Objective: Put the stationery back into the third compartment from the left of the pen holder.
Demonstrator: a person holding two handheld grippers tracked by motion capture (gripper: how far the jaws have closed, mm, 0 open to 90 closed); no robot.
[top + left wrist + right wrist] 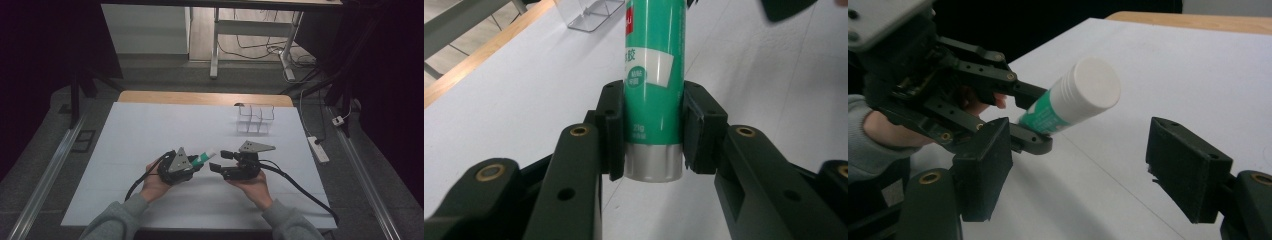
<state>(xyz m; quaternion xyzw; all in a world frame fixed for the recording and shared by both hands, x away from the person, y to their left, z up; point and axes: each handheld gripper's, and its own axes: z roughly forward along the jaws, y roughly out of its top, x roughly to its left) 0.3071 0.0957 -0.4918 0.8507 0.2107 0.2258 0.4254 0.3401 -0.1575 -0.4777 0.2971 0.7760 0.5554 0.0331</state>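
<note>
The green glue stick [654,85] sits clamped in the left gripper [654,132], whose two black pads press on either side of the tube just above its silver base, so the jaws are closed down to the width of the tube. In the left gripper view the stick runs straight up out of the frame and its top end is cut off; the small white print on its label is too fine to read with any confidence. In the right gripper view the same stick points toward the camera with its white ribbed cap [1091,86] foremost, held up off the counter [1168,75] and tilted slightly upward. The right gripper [1088,175] stands wide open, its two jaws set well apart with nothing between them, the cap lying just beyond and above the gap and touching neither pad. In the high view the stick [204,159] shows as a short green and white shape between the left gripper [196,164] and the right gripper [216,161], near the front middle of the white counter [150,130]; the picture is dim there, and the right jaw tips seem close to the cap, though whether they meet it cannot be told from above. A clear plastic organiser [255,118] with compartments stands well apart, near the far edge. Grey sleeves [112,222] enter from the bottom, partly cut off.
</note>
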